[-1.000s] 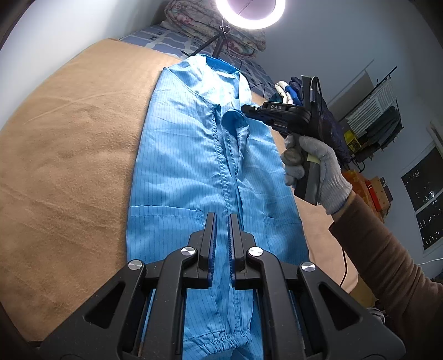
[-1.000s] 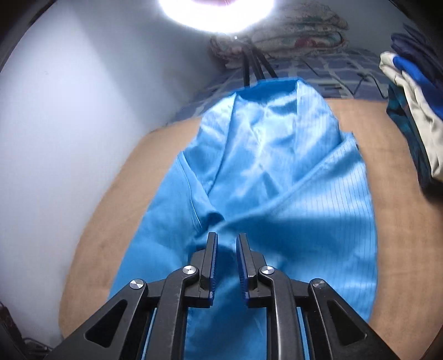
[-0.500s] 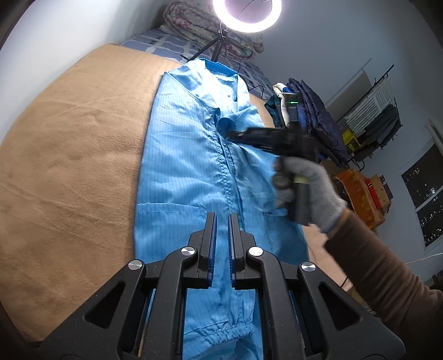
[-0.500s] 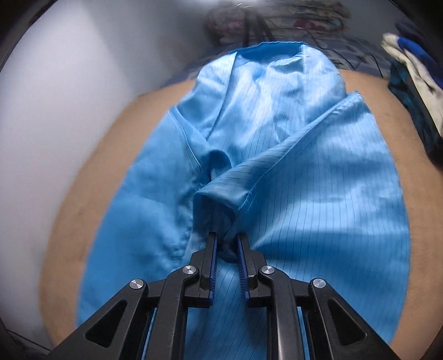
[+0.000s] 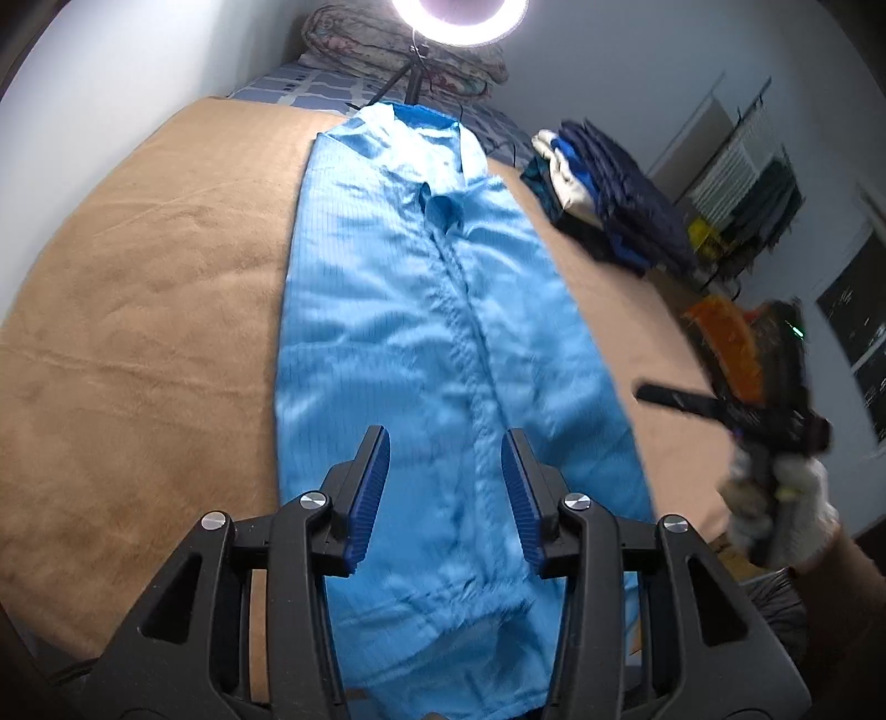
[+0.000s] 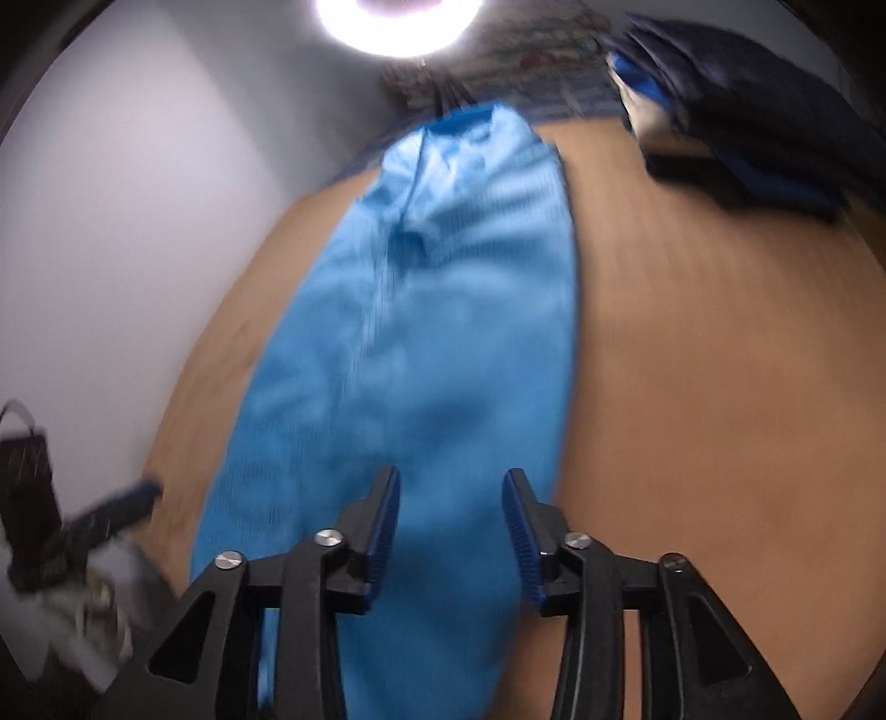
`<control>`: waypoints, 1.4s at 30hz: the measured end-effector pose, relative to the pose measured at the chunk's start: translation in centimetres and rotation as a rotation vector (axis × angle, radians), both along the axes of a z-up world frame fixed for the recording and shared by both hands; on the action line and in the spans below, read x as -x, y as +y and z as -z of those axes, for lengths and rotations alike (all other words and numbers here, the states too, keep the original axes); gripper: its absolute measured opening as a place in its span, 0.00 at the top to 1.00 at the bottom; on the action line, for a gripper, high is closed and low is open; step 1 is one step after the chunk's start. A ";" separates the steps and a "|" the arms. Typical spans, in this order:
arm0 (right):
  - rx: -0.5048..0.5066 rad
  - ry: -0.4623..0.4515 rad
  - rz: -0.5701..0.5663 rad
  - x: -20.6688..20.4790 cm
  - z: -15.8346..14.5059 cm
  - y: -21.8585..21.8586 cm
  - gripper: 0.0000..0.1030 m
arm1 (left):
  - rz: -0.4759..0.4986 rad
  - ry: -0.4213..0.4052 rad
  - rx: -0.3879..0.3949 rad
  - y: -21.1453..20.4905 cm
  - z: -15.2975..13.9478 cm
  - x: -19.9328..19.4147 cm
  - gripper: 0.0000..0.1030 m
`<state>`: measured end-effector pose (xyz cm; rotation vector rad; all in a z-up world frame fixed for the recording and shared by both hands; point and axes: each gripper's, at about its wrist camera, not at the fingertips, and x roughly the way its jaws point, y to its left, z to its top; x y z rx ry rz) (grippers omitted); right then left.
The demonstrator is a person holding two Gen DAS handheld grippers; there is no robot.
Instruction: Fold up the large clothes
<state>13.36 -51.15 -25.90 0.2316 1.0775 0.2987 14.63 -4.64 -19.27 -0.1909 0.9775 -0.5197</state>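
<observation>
Blue garment (image 5: 443, 354): long, striped, lying flat down the centre of the frame on a tan blanket (image 5: 138, 310), collar end toward the top, front seam running lengthwise.

Left gripper (image 5: 446, 493): lower centre of its own view, jaws spread wide, nothing between them, above the garment's lower part.

Right gripper (image 6: 451, 531): lower centre of its own view, jaws likewise apart and empty; the picture is blurred, so contact with the cloth cannot be judged.

Ring light (image 5: 459, 16): top centre.

Stack of dark folded clothes (image 5: 614, 194): upper right, on the blanket.
</observation>
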 end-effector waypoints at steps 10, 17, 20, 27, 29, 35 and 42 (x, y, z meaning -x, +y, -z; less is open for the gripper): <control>-0.108 0.158 -0.028 7.6 5.4 -0.1 0.84 | -0.118 0.112 -0.056 3.2 3.5 0.8 0.60; -0.162 0.127 0.015 8.9 5.0 -2.2 0.99 | -0.134 0.244 0.009 4.6 6.5 0.9 0.60; -0.191 0.143 -0.008 8.8 5.3 -1.8 0.82 | -0.155 0.326 0.101 5.5 8.0 0.9 0.60; -0.312 0.161 -0.061 8.8 6.3 -2.5 0.65 | -0.142 0.443 0.298 6.7 9.5 0.9 0.68; -0.354 0.171 -0.067 8.7 7.2 -2.8 0.69 | -0.119 0.456 0.298 6.3 9.9 0.8 0.81; -0.448 0.189 -0.068 8.2 8.9 -2.4 0.91 | -0.085 0.433 0.268 5.5 9.2 1.2 0.94; -0.462 0.190 -0.082 8.0 9.3 -2.1 0.85 | -0.064 0.431 0.258 4.7 9.7 1.8 0.84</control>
